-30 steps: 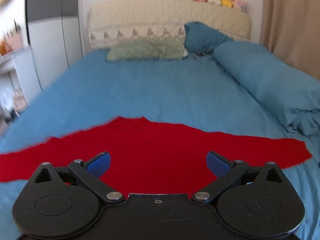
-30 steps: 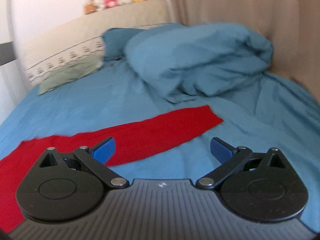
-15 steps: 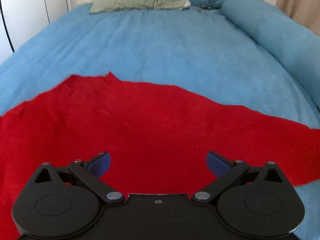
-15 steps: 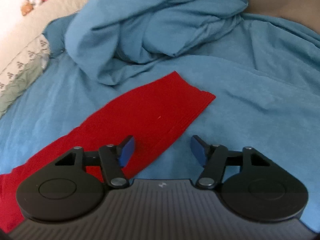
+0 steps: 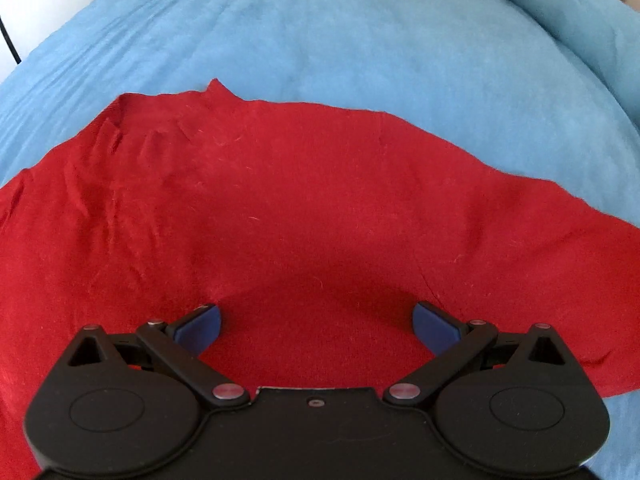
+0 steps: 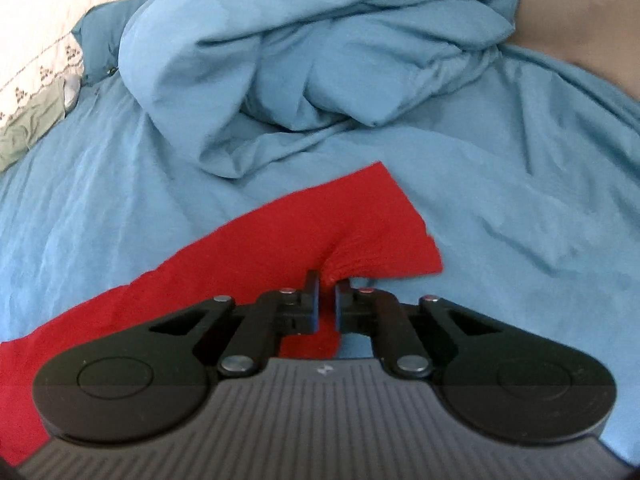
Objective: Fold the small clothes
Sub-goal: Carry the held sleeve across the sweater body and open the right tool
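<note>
A red garment [image 5: 304, 208] of soft, slightly fuzzy knit lies spread flat on the blue bedsheet [image 5: 340, 40], its far edge irregular with a small peak and a few shallow creases toward the left side. The left gripper [image 5: 316, 320] hovers low over the middle of the cloth with its blue-padded fingers [image 5: 200, 326] spread wide, holding nothing, its shadow dark on the fabric between them. The right wrist view shows what the left one cannot: the garment's narrow end [image 6: 360, 224], a squared-off strip with a ribbed hem, reaching toward a rumpled blue duvet [image 6: 320, 52] heaped in deep folds. There the right gripper [image 6: 328, 300] has its jaws nearly closed, pinching the near edge of that strip so the knit bunches into fine gathers at the fingertips. A quilted cream headboard [image 6: 36, 60] with a stitched pattern sits at the far left of that view, a pale green pillow [image 6: 28, 136] below it.
</note>
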Demonstrator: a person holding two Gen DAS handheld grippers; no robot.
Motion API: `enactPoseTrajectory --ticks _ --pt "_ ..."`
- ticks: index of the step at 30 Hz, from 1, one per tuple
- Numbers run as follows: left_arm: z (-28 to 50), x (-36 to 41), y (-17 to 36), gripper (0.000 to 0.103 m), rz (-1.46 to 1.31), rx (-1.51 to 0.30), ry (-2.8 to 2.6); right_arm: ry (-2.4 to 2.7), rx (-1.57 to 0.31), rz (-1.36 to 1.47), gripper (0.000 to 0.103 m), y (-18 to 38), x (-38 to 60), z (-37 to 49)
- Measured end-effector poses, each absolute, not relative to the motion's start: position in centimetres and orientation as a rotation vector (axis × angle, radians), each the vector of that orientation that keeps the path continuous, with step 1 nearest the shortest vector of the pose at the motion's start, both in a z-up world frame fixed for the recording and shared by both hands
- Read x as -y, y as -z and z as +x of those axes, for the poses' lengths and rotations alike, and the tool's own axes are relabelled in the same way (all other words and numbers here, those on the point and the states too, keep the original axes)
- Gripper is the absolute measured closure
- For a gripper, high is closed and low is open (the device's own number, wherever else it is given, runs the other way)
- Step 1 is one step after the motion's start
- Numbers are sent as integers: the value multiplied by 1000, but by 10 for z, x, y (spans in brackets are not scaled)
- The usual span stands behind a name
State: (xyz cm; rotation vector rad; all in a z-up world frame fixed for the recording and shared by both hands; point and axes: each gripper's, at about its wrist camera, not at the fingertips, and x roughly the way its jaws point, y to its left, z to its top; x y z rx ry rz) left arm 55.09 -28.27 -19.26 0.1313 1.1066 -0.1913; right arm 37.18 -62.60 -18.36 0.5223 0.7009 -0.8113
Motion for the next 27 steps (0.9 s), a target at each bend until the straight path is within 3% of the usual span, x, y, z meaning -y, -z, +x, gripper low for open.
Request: enactPoseTrajectory --ticks 6,9,16,20,27 --pt "567 280 185 0 126 -1184 229 702 -646 527 82 133 596 392" --pt "567 267 167 0 188 -1129 263 589 -617 534 82 102 564 413" --pt "582 180 128 0 198 -1072 245 221 -546 499 82 45 434 482" --pt "585 122 124 0 176 -1056 205 43 -567 534 82 50 344 519" --pt "576 30 153 0 77 -1134 141 -144 -725 404 82 122 202 543"
